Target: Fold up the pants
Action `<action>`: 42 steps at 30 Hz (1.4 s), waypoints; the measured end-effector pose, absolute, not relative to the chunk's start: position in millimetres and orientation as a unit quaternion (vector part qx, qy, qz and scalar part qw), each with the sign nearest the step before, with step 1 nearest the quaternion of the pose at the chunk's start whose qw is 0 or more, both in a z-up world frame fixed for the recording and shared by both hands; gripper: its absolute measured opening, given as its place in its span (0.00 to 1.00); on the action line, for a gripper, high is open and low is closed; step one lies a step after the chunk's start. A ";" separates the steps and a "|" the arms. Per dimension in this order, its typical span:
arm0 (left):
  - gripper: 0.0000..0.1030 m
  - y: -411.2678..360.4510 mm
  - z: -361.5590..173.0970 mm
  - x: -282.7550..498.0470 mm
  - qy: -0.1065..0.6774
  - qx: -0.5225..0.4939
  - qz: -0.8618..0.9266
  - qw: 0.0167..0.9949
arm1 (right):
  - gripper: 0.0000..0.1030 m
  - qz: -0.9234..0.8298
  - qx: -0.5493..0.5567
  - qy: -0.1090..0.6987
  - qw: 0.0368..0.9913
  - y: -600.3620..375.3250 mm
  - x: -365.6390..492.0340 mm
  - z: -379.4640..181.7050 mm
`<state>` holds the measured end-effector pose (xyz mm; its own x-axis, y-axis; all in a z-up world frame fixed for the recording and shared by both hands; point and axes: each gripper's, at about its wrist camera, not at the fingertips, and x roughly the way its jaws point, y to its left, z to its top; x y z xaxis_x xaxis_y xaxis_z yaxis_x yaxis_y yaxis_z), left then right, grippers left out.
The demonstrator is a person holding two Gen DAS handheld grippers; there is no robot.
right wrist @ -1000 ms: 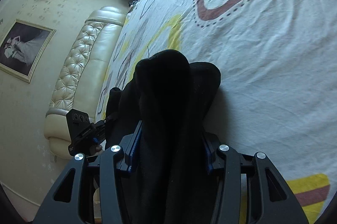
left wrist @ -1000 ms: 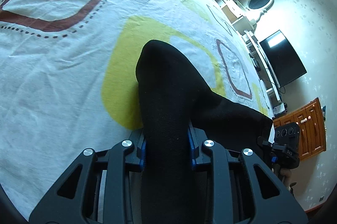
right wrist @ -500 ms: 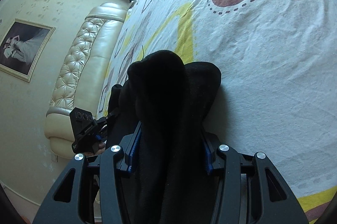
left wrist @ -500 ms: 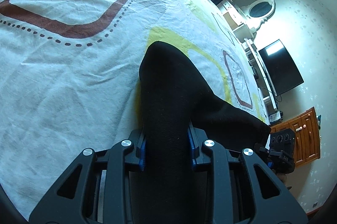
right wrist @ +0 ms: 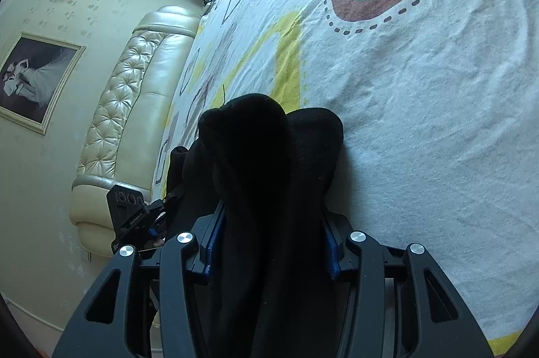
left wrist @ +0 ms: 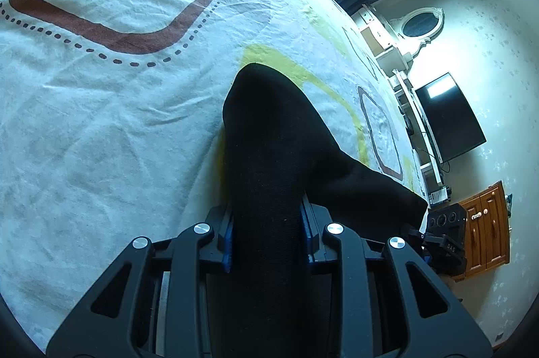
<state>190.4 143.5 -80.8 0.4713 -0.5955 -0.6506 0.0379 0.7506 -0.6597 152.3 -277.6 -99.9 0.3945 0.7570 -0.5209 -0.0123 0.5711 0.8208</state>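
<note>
Black pants (left wrist: 269,156) are held up over a white bed sheet (left wrist: 101,122) with brown and yellow shapes. My left gripper (left wrist: 267,240) is shut on one bunched part of the pants, blue pads pressing both sides. My right gripper (right wrist: 269,243) is shut on a thicker bunch of the same pants (right wrist: 266,156). The fabric stretches between the two grippers. In the left wrist view the right gripper (left wrist: 444,243) shows at the lower right. In the right wrist view the left gripper (right wrist: 134,216) shows at the lower left. The fingertips are hidden by cloth.
The bed sheet (right wrist: 421,105) fills most of both views. A padded cream headboard (right wrist: 131,108) and a framed picture (right wrist: 33,82) stand at the left. A dark television (left wrist: 448,119), a white shelf (left wrist: 397,55) and a wooden cabinet (left wrist: 488,223) line the far wall.
Both grippers have carried the pants across the bed: the sheet's pattern has slid in both views. The grips are unchanged.
</note>
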 end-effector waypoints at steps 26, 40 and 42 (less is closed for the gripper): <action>0.73 159.1 -84.5 85.9 0.516 -0.345 -0.194 0.760 | 0.59 0.244 0.394 0.508 0.726 -285.1 63.1 -90.7; 0.34 152.1 -76.6 79.8 0.521 -0.354 -0.156 0.761 | 0.37 0.241 0.393 0.507 0.728 -295.6 59.6 -87.1; 0.34 150.9 -76.0 79.1 0.522 -0.349 -0.157 0.762 | 0.37 0.241 0.393 0.507 0.728 -296.6 59.6 -87.8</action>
